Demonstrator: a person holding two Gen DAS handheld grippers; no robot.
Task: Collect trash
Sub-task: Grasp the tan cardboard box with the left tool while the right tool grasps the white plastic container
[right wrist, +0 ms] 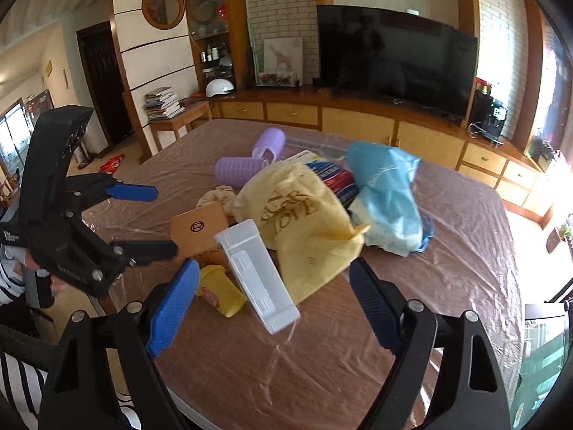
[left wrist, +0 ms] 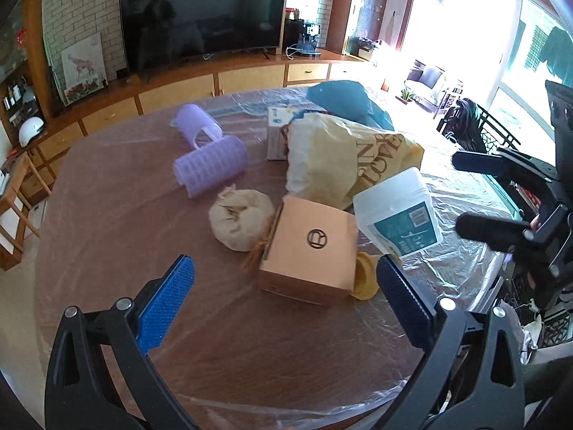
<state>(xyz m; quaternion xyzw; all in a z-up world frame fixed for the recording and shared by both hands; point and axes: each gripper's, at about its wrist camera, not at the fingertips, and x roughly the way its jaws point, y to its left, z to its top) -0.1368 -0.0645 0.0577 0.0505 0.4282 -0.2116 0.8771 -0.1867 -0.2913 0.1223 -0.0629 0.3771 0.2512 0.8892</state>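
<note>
Trash lies in a pile on the plastic-covered table (left wrist: pixel 118 236). A tan cardboard box (left wrist: pixel 308 247) sits in front of my open left gripper (left wrist: pixel 286 283). Beside it lie a crumpled beige paper ball (left wrist: pixel 240 218), a yellow cup (left wrist: pixel 365 276), a white and teal pouch (left wrist: pixel 401 211), a yellow bag (left wrist: pixel 340 157) and a blue bag (left wrist: pixel 343 100). My right gripper (right wrist: pixel 275 286) is open and empty, just short of the white pouch (right wrist: pixel 258 276) and the yellow cup (right wrist: pixel 218 286). The yellow bag (right wrist: pixel 304 222) and blue bag (right wrist: pixel 386 193) lie behind. The left gripper also shows in the right wrist view (right wrist: pixel 147 218).
Two purple plastic rolls (left wrist: pixel 211 150) lie at the table's far left. A small carton (left wrist: pixel 279 132) sits behind the yellow bag. A TV (left wrist: pixel 204 18) stands on a long wooden cabinet (left wrist: pixel 179 89) beyond the table. A small side table (right wrist: pixel 179 118) with magazines stands at the left.
</note>
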